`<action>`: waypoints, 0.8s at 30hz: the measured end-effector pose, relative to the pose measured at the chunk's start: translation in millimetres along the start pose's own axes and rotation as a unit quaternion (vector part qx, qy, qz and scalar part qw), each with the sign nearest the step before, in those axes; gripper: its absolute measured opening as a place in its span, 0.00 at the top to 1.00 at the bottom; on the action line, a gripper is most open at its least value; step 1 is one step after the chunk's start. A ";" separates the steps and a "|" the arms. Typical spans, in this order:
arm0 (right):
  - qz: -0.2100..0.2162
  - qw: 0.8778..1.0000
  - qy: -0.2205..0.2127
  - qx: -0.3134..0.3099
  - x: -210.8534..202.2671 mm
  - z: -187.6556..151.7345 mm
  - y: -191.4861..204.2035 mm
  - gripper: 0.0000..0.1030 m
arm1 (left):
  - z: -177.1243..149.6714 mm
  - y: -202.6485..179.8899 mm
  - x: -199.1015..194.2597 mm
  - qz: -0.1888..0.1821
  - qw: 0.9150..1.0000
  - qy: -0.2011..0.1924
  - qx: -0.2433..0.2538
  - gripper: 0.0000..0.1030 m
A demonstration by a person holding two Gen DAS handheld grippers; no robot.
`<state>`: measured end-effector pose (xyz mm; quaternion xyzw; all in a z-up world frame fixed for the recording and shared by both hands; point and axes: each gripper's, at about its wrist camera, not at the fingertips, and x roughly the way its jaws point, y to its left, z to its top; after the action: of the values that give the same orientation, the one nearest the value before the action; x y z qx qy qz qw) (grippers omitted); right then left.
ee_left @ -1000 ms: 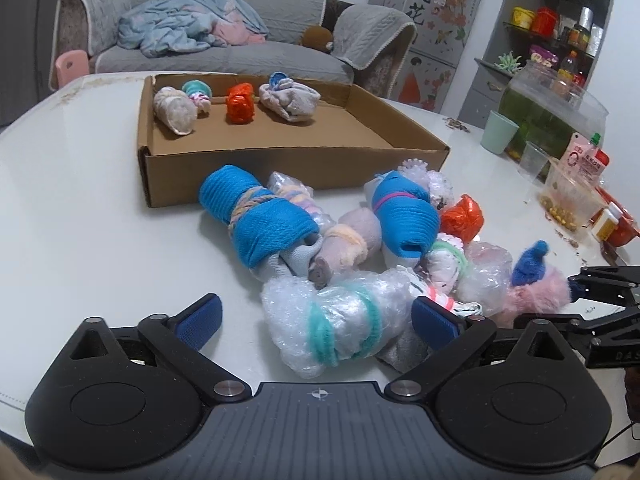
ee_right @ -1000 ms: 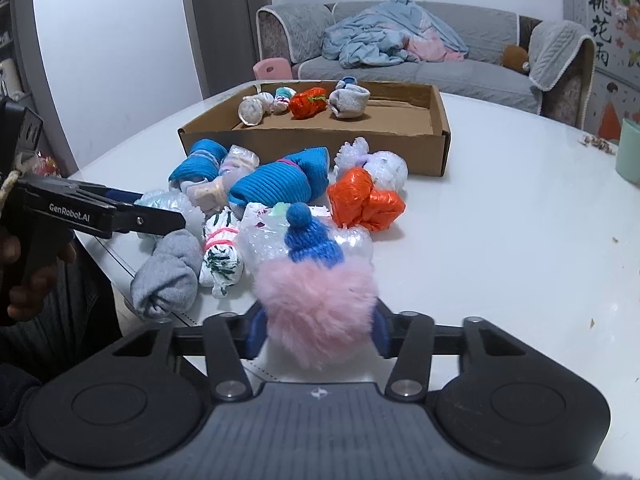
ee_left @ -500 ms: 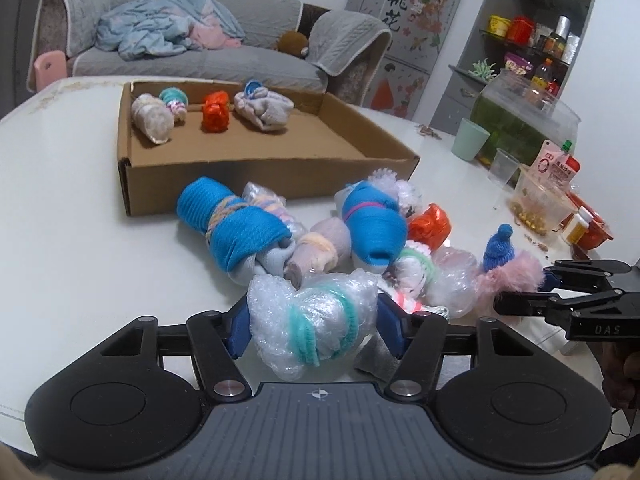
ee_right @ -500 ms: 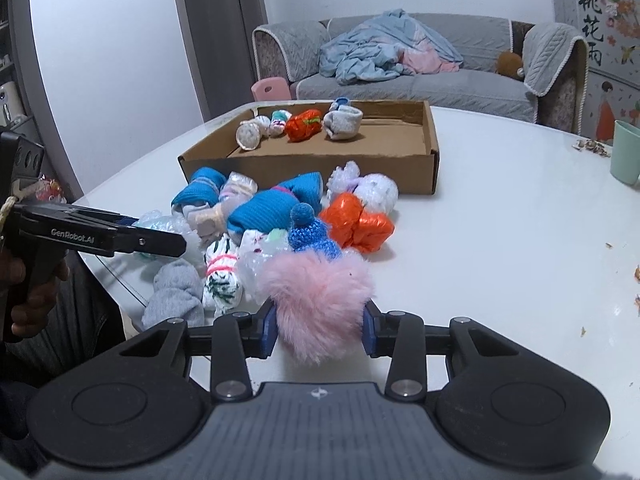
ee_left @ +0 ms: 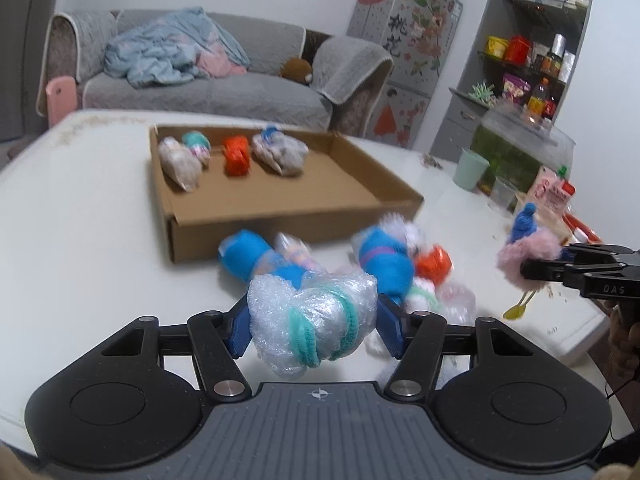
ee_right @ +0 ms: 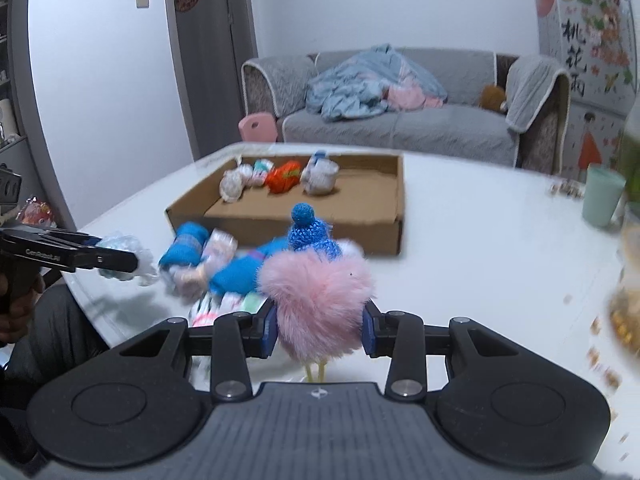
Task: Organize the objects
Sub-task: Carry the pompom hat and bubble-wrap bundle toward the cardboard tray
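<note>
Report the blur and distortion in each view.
Left wrist view: the table pile smears with motion blur, while the bubble-wrap bundle held in the left gripper stays sharp. Right wrist view: snacks at the right edge streak; the pink pompom is crisp. Both bend like fisheye.

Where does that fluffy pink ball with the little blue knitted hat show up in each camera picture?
Left wrist view: pink pom-pom toy at the right edge, held by the right gripper.
Right wrist view: low centre, between that gripper's fingers.
Shared landmark: the cardboard box on the table behind the pile.
</note>
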<state>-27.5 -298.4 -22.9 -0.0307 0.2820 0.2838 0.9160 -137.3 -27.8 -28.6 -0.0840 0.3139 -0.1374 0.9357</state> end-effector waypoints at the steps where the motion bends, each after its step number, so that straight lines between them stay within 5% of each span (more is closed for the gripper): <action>1: -0.002 1.000 -0.006 -0.002 -0.7 4.9 -1.9 0.65 | 5.3 1.2 -1.5 0.003 1.000 -0.004 0.003 0.35; 13: -0.011 0.997 -0.047 -0.054 16.8 61.0 -9.4 0.65 | 76.2 9.8 -0.4 0.022 0.998 -0.058 0.011 0.35; 24: 0.001 0.995 -0.044 -0.086 63.8 103.2 -9.1 0.65 | 131.5 -1.3 48.1 0.008 0.998 -0.054 0.020 0.35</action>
<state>72.3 -251.6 28.7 -0.0964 0.2163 0.3093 0.9210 -20.4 -34.6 48.3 -0.0704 0.2612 -0.1313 0.9537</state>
